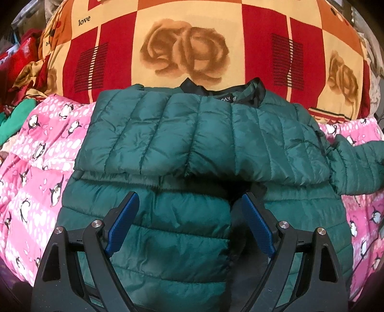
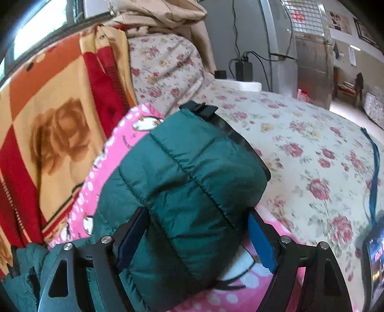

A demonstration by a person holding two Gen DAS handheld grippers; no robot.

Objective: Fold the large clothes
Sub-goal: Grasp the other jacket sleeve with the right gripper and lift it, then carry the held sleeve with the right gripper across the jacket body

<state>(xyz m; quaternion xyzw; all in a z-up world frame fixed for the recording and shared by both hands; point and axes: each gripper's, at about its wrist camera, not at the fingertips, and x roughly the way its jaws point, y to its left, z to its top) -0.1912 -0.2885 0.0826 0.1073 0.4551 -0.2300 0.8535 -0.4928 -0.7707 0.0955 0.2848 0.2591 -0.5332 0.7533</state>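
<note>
One green puffer jacket (image 1: 196, 134) fills my left wrist view, lying on one pink penguin-print quilt (image 1: 36, 168), black collar (image 1: 223, 90) at twelve o'clock. One sleeve is folded across the chest; the other sleeve (image 1: 355, 165) sticks out at three o'clock. My left gripper (image 1: 189, 216) hangs over the lower hem with its two blue pads (image 1: 122, 223) spread wide, nothing pinched between them, only quilted fabric lying below the gap.

Over on the right wrist view, my right gripper (image 2: 196, 230) has its two pads (image 2: 261, 242) wide apart too, and a puffy green sleeve end (image 2: 192, 182) bulges up through the gap. The fabric seems to press the left pad; whether the pads are squeezing it or just straddling it, I cannot tell. A black cuff edge (image 2: 204, 109) shows at twelve o'clock on that sleeve.

Behind, at ten o'clock, one red-and-orange checked blanket with brown roses (image 2: 55, 124) stands piled up; in the left view it fills the top and carries the word "love" (image 1: 84, 21). Spreading to three o'clock is one cream bedspread with pink flowers (image 2: 312, 148). One blue strap (image 2: 373, 177) lies across it toward a dark screen (image 2: 374, 261) at four o'clock. At one o'clock, black cables (image 2: 242, 64) and a charger sit by a grey wall, with a doorway beyond.
</note>
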